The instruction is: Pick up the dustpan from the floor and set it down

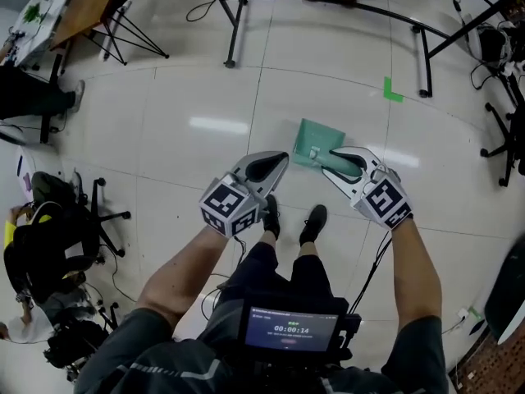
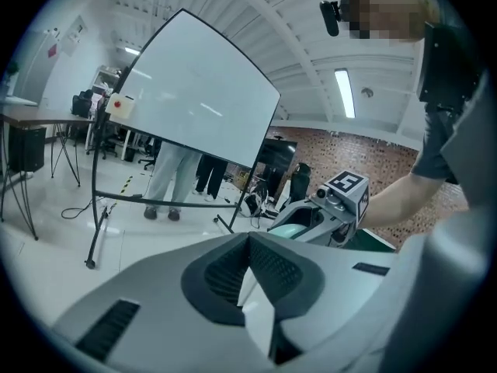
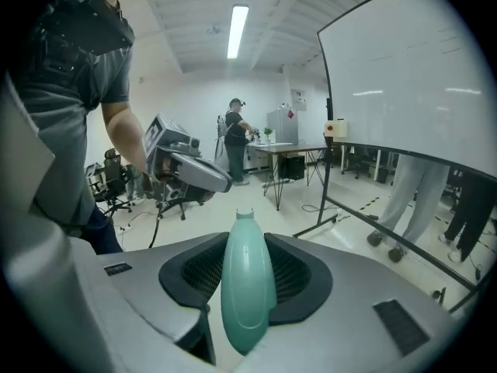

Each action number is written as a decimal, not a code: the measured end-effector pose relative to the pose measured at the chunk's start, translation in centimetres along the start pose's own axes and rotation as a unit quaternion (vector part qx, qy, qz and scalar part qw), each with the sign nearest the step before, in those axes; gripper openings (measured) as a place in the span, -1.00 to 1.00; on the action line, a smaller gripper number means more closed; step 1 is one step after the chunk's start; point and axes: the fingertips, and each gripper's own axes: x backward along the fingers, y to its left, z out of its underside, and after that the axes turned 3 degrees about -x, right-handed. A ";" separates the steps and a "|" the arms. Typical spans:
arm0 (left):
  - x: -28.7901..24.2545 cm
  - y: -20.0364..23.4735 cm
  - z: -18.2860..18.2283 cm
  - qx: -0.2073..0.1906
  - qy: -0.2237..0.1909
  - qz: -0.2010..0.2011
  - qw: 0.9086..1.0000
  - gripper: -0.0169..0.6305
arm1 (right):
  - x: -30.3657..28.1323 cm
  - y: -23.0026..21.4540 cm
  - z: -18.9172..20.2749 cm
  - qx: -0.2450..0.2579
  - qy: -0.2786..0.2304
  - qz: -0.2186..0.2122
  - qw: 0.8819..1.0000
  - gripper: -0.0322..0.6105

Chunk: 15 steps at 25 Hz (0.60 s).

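right hand-held gripper (image 1: pixel 335 164): clamped on dustpan (image 1: pixel 316 142) handle (image 3: pixel 247 286) | left hand-held gripper (image 1: pixel 275 164): jaws together, empty | risk: dustpan twists in grip, strikes floor (image 1: pixel 205 97) edge-first if lowered fast

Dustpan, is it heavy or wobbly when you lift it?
Probably light: the dustpan looks like thin plastic, and the right tool carries it by its handle alone. It seems stiff, holding its shape. The smooth handle might slip.

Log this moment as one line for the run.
right tongs: shut on dustpan handle | left tongs: shut, empty | set down: unclear
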 end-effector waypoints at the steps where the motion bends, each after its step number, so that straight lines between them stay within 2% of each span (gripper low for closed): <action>1: -0.7 0.6 1.6 0.003 0.005 -0.001 1.000 -0.87 | -0.9 -0.3 1.5 -0.002 0.002 0.002 1.000 -0.40; 6: -4.2 2.7 7.4 0.015 0.019 -0.005 1.000 -0.87 | -4.0 -2.3 7.6 -0.013 0.005 0.005 1.000 -0.40; 11: -6.4 3.0 11.3 -0.026 0.042 -0.003 0.999 -0.87 | -6.2 -2.9 12.3 -0.020 0.007 0.017 1.000 -0.40; 15: -6.2 3.5 12.1 0.002 0.036 -0.009 0.999 -0.87 | -7.3 -1.7 15.0 -0.026 0.034 0.018 0.999 -0.40</action>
